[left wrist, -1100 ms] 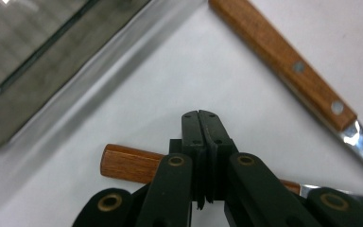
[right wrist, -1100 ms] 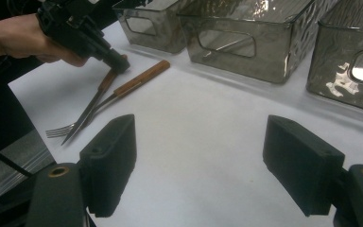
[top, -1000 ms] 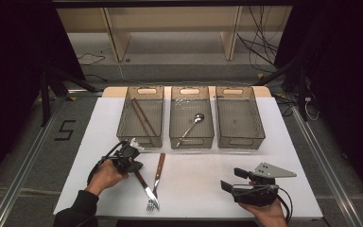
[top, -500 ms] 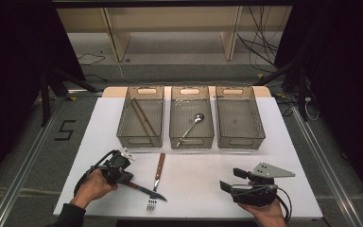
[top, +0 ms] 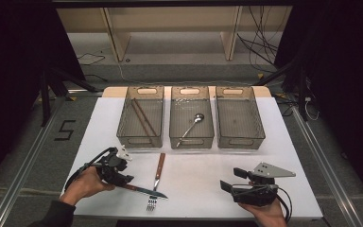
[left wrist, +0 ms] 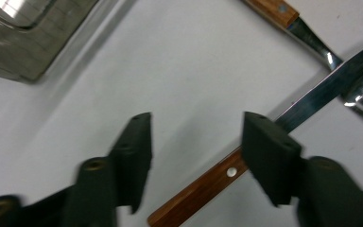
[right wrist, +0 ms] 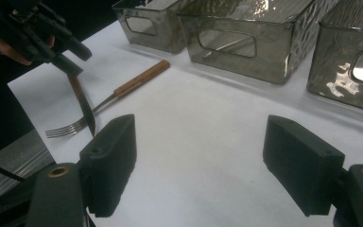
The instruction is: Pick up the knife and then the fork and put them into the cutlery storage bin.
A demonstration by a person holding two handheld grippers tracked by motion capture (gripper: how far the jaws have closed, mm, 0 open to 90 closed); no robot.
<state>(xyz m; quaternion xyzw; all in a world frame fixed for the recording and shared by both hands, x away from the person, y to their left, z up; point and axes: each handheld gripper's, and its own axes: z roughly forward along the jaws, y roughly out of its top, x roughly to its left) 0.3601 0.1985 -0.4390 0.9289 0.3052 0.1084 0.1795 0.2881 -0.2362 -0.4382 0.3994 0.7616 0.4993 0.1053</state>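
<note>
White tabletop [top: 208, 175] carries three smoked clear plastic bins in a row at its far side; the left bin [top: 141, 116] holds dark sticks, the middle bin [top: 191, 116] a metal spoon [top: 191, 124], the right bin [top: 239, 116] nothing that I can make out. My left gripper [left wrist: 196, 142] has just been opening; its jaws now stand apart, not pressing the wooden-handled steel knife [left wrist: 260, 146], whose handle lies on the table beside one jaw. Its blade crosses the wooden-handled steel fork [top: 155, 182]. My right gripper [right wrist: 201, 158] rests near the table's front edge, jaws wide, nothing between them.
</note>
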